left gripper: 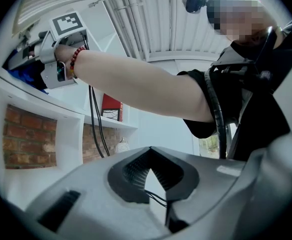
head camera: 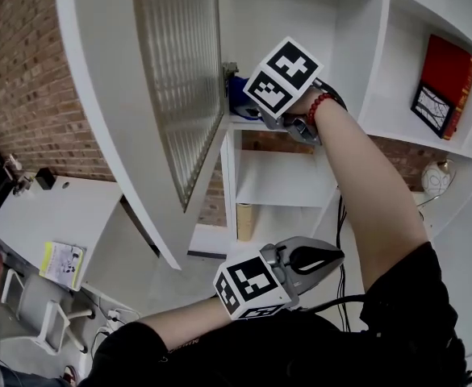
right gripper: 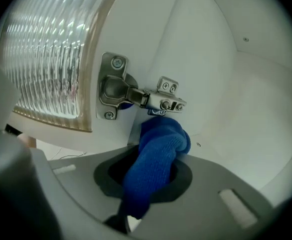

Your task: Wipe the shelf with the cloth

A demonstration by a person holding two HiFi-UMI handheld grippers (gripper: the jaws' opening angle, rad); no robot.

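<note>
A: Where's the cloth (right gripper: 158,146)?

B: Blue one. It's up in the top box of the white shelf (head camera: 237,124), right in the corner, just under the door hinge (right gripper: 141,96). The right gripper (head camera: 260,110) is clenched on it. The cloth sticks out past the jaws like a fat sock.

A: Is it rubbing the board?

B: Can't tell. The tip looks pushed into the corner by the side wall, but idk if it sits flat on the board.

A: So how do I do this bit well?

B: I think: tip the gripper down so the soft part lies flat, not just the end. Then slide it away from the corner w/ long slow rubs, side to side.

A: What could go wrong?

B: The hinge is v. close. The cloth could snag on the metal bit, so go under it, not into it. Also the glass door (head camera: 179,71) hangs open beside the hand, so don't bump it.

A: And the other claw?

B: The left gripper (left gripper: 148,151) is down low by the person's tummy, jaws pressed together w/ nothing in them. It's just waiting. Maybe it could hold the door out of the way, but that's only my guess.
</note>
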